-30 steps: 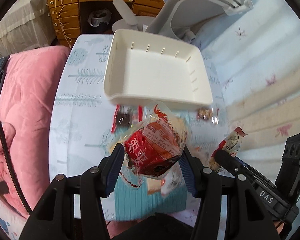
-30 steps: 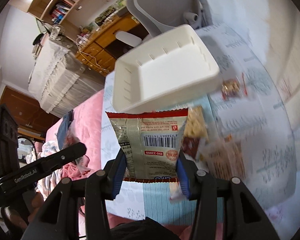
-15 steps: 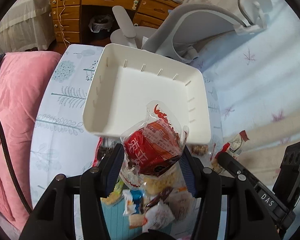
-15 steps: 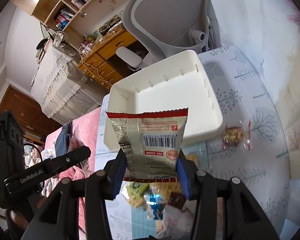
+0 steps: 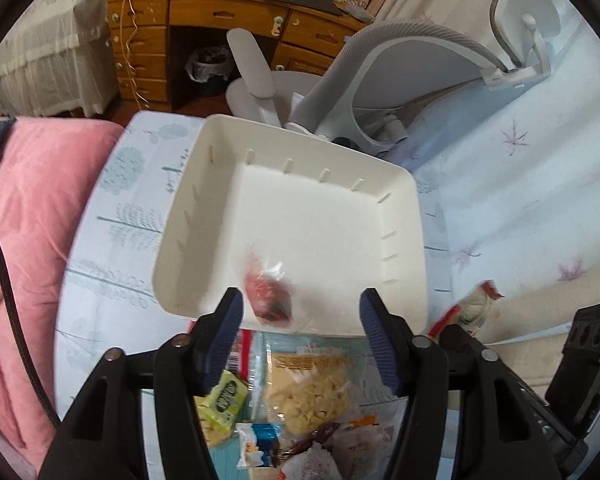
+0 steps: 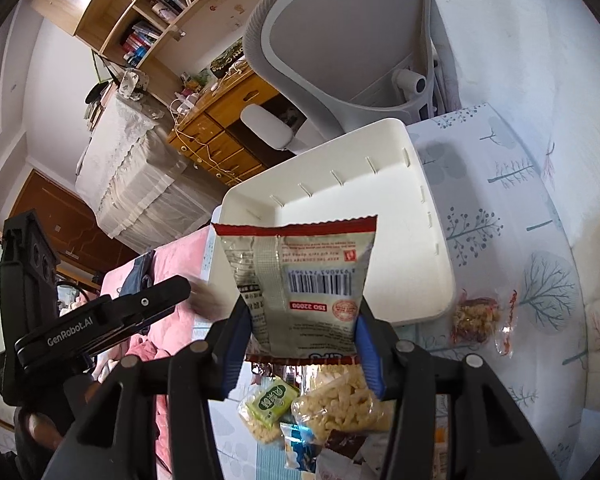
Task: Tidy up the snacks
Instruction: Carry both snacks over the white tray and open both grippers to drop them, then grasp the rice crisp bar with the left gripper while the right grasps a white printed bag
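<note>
We have just been opening both grippers: the left gripper [image 5: 300, 330] stands apart, its light crinkly red snack packet [image 5: 269, 297] falling into the white plastic tray [image 5: 404, 208], while the right gripper [image 6: 300, 354] barely pinches the soft silver foil bag [image 6: 300, 276] by its lower sides above the tray

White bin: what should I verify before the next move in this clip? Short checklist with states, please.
1. Left gripper empty: ok, jaws have just been opening, fingers clear of the red packet.
2. Red packet inside the white bin: cannot tell, blurred at the near wall.
3. Barcode packet between the right gripper fingers: ok, though its jaws have just been opening.
4. Barcode packet above the bin: cannot tell.
5. Room in the bin: ok, floor mostly bare.
</note>
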A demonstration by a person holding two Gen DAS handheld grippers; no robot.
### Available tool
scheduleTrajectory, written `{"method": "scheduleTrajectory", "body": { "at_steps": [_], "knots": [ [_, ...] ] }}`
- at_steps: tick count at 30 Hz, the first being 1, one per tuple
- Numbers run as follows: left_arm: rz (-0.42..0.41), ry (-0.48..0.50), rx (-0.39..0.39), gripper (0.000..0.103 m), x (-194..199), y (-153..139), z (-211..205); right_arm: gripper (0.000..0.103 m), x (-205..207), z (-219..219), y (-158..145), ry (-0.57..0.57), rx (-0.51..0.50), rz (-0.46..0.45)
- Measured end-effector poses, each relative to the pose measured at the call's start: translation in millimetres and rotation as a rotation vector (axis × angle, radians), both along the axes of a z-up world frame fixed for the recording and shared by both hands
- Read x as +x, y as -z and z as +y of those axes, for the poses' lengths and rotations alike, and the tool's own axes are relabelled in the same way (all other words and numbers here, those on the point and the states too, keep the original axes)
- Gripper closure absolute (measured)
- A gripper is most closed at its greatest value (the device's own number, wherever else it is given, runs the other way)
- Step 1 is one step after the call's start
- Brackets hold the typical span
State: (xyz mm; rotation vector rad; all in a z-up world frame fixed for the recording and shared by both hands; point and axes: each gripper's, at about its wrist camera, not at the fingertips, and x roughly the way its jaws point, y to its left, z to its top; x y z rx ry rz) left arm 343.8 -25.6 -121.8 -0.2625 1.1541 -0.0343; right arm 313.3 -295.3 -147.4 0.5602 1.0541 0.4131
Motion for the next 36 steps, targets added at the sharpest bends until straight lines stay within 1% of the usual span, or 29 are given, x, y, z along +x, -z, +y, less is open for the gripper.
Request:
{"method": "scheduleTrajectory", "body": {
  "at_steps": [1,3,6,9,12,17,25,36],
  "knots": [
    [0.000,-0.003,0.007,0.034,0,-2,0,0.042,0,-1,0,0.001,0.003,0.003],
    [0.000,-0.005,-0.001,0.033,-3,-5,-1,0.037,0,-3,-1,0.006,0.004,0.002],
    [-0.003,0.003,0.001,0.028,-10,-10,-1,0.035,-4,-4,-6,0.006,0.003,-0.010],
    [-0.008,0.026,0.014,0.027,-21,-16,-1,0.030,-11,-3,-9,0.012,0.009,-0.010],
    [-0.016,0.038,0.010,0.027,-33,-21,3,0.026,-21,-2,-15,0.024,0.013,-0.012],
    [-0.031,0.062,-0.014,0.027,-56,-30,15,0.024,-43,2,-28,0.053,0.000,-0.037],
    [-0.057,0.167,-0.025,0.027,-103,-46,43,0.019,-99,15,-47,0.172,-0.022,-0.064],
    [-0.050,0.280,-0.020,0.026,-156,-49,82,0.018,-180,43,-49,0.315,-0.033,-0.051]
  ]
}}
